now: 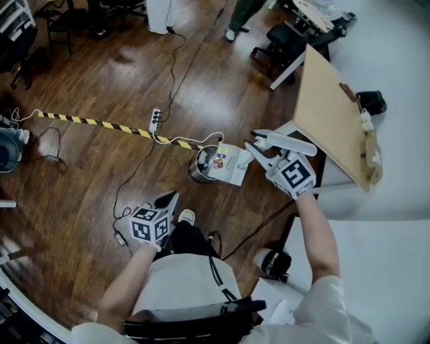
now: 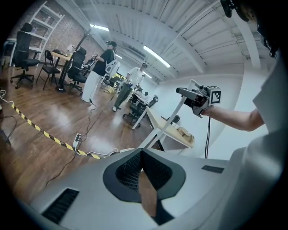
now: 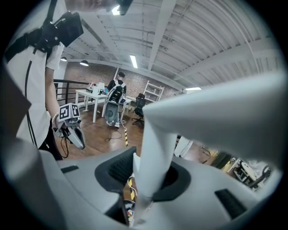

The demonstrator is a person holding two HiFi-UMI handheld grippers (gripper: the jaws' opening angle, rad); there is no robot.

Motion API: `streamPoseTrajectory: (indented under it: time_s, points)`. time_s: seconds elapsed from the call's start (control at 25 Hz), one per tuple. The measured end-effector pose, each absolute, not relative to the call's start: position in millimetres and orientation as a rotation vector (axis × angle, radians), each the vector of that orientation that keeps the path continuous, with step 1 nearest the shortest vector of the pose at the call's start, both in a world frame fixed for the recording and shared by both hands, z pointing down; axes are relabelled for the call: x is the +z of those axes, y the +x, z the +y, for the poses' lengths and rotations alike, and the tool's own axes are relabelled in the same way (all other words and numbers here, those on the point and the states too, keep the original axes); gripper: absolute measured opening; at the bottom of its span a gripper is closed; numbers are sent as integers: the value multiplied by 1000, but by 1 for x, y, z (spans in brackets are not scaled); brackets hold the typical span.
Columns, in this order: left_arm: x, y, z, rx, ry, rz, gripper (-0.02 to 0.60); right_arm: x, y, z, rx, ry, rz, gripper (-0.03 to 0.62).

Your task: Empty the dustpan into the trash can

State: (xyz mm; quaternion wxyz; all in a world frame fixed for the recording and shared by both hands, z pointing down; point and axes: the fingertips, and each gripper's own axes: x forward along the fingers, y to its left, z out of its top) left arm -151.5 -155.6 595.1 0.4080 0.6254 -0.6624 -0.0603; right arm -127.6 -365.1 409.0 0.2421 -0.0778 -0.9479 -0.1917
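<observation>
In the head view my right gripper (image 1: 259, 152) is shut on the white handle (image 1: 291, 144) of a white dustpan (image 1: 228, 165). The pan, with small colourful scraps in it, is over a metal trash can (image 1: 199, 169) on the wooden floor. In the right gripper view the handle (image 3: 153, 152) fills the space between the jaws, and scraps show below it. My left gripper (image 1: 167, 199) hangs low at the person's left side, apart from the can, its jaws together with nothing between them. The right gripper view shows the left gripper (image 3: 74, 133); the left gripper view shows the right gripper (image 2: 192, 96).
Yellow-black striped tape (image 1: 101, 124) and a power strip (image 1: 155, 119) with cables lie on the floor beyond the can. A wooden-topped table (image 1: 332, 117) stands just right of the right gripper. An office chair (image 1: 282, 41) and another person's legs (image 1: 238, 17) are farther off.
</observation>
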Motion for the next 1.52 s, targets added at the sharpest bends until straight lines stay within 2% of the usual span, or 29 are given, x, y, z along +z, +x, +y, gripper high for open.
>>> streamPoseTrajectory:
  time_s: [0.4,0.92,1.2,1.52]
  points:
    - [593,-165,-149,-195,1558,-1690,-9,417,-151,-345,-561,-302,-2538,118]
    - [594,-167,-141,-196,1562,-1678,-9,418,-144,-353,-535,-266,-2557,118]
    - [594,-157,-150,-127,1614,-1639,-9,397,-74,-442,-356,168,-2686,120]
    - [589,-134,-182,-24,1737,-1520,-9,359,57,-503,-99,821,-2714,120]
